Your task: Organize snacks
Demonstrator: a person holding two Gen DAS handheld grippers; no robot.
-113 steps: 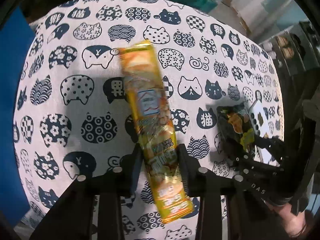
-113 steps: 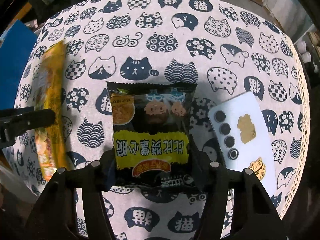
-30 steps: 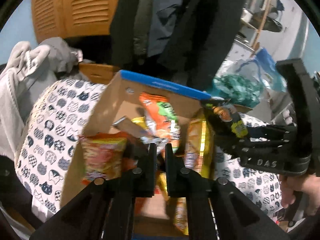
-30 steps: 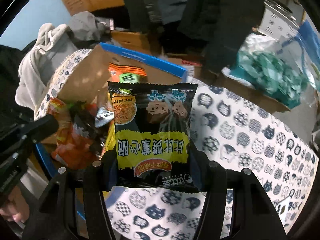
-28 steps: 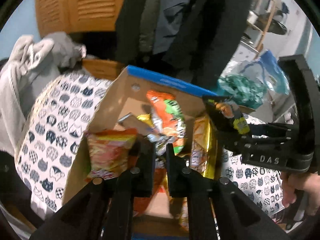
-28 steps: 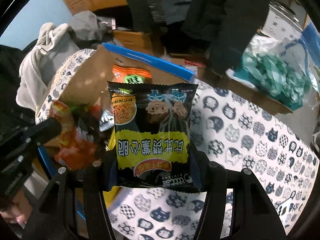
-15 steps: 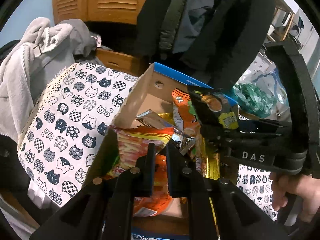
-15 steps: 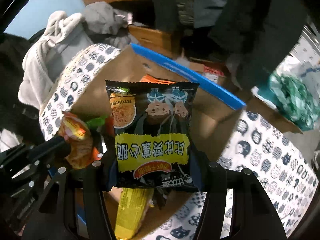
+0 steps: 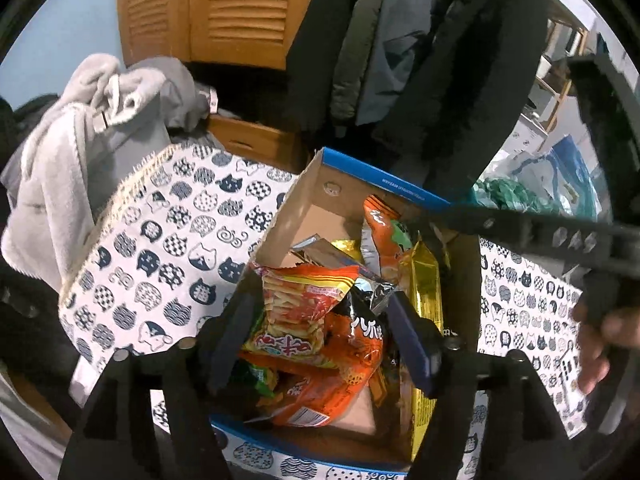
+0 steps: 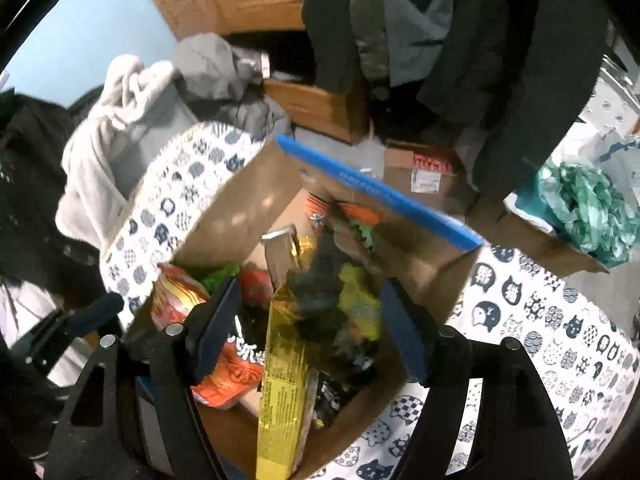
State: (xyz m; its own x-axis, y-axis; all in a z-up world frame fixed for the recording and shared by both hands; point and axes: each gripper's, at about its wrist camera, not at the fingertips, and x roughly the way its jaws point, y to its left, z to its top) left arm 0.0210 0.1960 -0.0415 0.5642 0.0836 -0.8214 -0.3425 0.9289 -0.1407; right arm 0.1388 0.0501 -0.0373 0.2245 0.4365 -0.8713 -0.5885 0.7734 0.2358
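Observation:
A cardboard box with a blue rim (image 9: 380,186) (image 10: 376,196) stands on the cat-print cloth (image 9: 160,248) and holds several snack packs. My left gripper (image 9: 320,340) is open and empty above the orange snack bags (image 9: 304,312). My right gripper (image 10: 308,328) is open over the box. The black-and-yellow snack bag (image 10: 340,296) is blurred below it, loose between the fingers, beside the long yellow pack (image 10: 284,380) that also shows in the left wrist view (image 9: 424,284). The right gripper crosses the left wrist view (image 9: 520,232).
A grey garment (image 9: 80,152) is piled left of the table. Dark coats (image 9: 440,60) hang behind the box, before a wooden louvred door (image 9: 224,8). A green plastic bag (image 10: 584,208) and cardboard boxes (image 10: 424,176) lie at the right rear.
My left gripper has opened from shut. My right gripper has opened and let go of the black-and-yellow bag, which is dropping into the box. Both cameras moved closer over the box.

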